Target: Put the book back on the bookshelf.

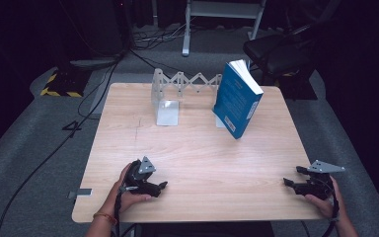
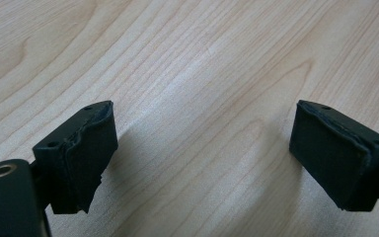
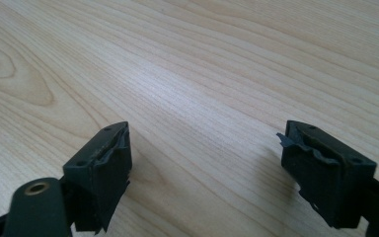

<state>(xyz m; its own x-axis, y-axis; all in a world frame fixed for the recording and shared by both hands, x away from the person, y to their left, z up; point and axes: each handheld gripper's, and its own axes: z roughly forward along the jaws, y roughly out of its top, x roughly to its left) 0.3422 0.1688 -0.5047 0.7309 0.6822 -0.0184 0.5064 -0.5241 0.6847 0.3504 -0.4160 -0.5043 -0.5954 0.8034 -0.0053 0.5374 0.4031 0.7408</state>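
Left claw [image 1: 162, 186]: jaws standing wide apart, gripping nothing, bare wood grain lying between the pads [image 2: 81, 158] in the left gripper view; resting low at the near left of the worktop [image 1: 197, 148], tips pointing toward the right; left hand [image 1: 128, 190] wrapping the body from behind, forearm coming in from the near edge, a bangle sitting at the wrist.

Right claw [image 1: 291, 177]: jaws likewise gaping wide and empty over plain wood in the right gripper view; lying near the right near corner, tips pointing left toward the other claw; right hand [image 1: 323, 200] cupping it from below and behind.

Blue book [image 1: 237, 98]: standing tilted at the far right of the worktop, well apart from both claws, leaning beside the grey folding book rack [image 1: 177, 84] at the far edge.
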